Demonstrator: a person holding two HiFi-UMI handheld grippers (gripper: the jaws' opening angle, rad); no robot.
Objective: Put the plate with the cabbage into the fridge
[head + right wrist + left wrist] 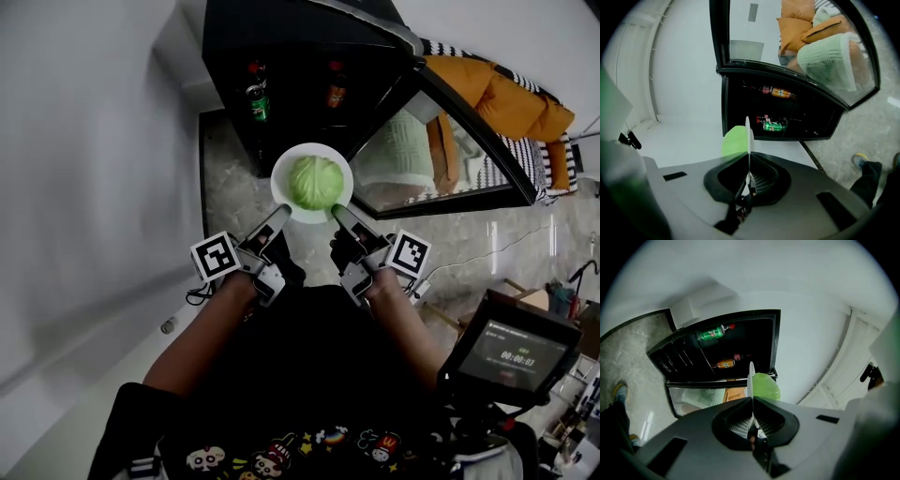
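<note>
A white plate (281,180) with a green cabbage (316,182) on it hangs in the air in front of the open black fridge (291,66). My left gripper (280,217) is shut on the plate's near left rim, and my right gripper (339,215) is shut on its near right rim. In the left gripper view the plate (751,380) shows edge-on between the jaws, with the cabbage (766,386) to its right. In the right gripper view the plate (748,136) is also edge-on, with the cabbage (734,139) to its left.
The fridge's glass door (441,150) stands swung open at the right. A green can (257,101) and a dark bottle (337,92) lie on the shelves inside. A white wall (84,169) runs along the left. A device with a screen (511,352) sits at lower right.
</note>
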